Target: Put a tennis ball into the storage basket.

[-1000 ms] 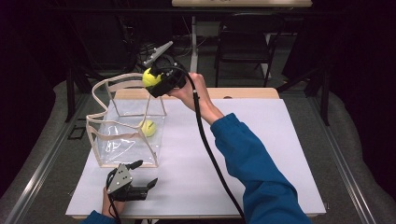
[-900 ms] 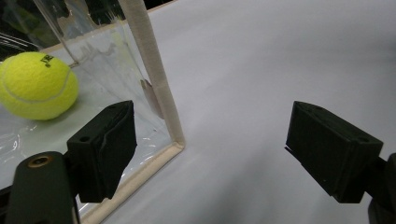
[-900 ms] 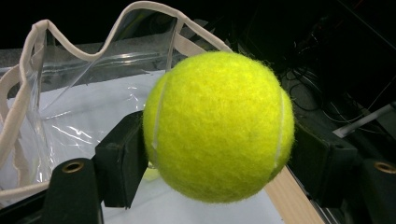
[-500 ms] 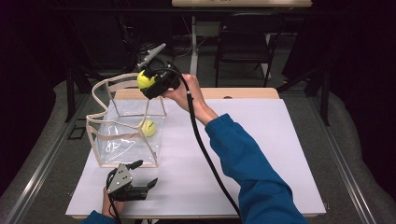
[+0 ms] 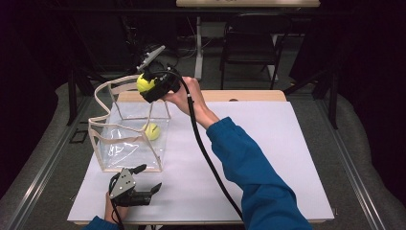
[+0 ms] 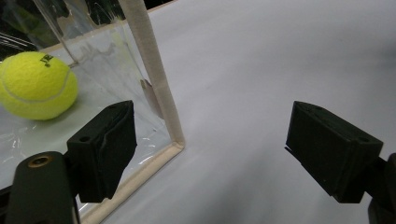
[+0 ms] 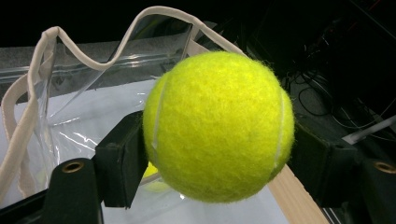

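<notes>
My right gripper (image 5: 146,86) is shut on a yellow tennis ball (image 5: 143,84) (image 7: 218,125), held in the air above the far right corner of a clear plastic bag with cream trim (image 5: 125,139) (image 7: 28,116). A second tennis ball (image 5: 152,131) (image 6: 36,85) lies on the bottom of that bag; in the right gripper view a sliver of it (image 7: 154,179) peeks out under the held ball. My left gripper (image 5: 143,181) (image 6: 212,149) rests on the white table near the front edge, just in front of the bag's near right corner (image 6: 173,142), jaws open with nothing between them.
The white tabletop (image 5: 268,143) stretches to the right of the bag. A wooden strip (image 5: 239,96) runs along its far edge. Behind the table stand a dark chair (image 5: 251,43) and a desk leg (image 5: 198,48). The right gripper's black cable (image 5: 206,153) trails across the table.
The right gripper with its ball has shifted slightly left and up, toward the space over the bag's opening. The left gripper has stayed put.
</notes>
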Available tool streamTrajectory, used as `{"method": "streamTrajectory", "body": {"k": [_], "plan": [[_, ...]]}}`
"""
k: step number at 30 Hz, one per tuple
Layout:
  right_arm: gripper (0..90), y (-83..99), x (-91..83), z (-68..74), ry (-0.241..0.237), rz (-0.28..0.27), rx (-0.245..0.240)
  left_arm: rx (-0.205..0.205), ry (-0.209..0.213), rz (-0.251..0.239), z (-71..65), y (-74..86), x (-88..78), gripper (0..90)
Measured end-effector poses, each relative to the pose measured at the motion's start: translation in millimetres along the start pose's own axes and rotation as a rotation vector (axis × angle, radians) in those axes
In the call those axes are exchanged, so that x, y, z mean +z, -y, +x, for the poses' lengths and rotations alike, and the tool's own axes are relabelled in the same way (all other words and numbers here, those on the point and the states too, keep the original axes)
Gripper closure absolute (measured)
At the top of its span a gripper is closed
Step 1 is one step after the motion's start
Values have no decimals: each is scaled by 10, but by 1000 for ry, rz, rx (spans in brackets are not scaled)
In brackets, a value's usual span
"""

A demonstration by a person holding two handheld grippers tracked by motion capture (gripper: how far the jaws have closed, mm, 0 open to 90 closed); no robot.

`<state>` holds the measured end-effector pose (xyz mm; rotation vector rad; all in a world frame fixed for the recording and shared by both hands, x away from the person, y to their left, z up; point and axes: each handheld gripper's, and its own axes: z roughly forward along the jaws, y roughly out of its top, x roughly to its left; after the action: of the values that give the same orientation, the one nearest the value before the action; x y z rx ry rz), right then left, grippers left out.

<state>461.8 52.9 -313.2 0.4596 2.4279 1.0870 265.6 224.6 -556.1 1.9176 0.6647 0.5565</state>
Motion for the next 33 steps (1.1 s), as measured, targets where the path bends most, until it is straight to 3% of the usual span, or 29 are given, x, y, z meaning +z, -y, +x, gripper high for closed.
{"method": "streamTrajectory", "body": {"k": [33], "plan": [[260,-102,204,135,-29,11,-18,-3,0,-3,6,2,-4,161]]}}
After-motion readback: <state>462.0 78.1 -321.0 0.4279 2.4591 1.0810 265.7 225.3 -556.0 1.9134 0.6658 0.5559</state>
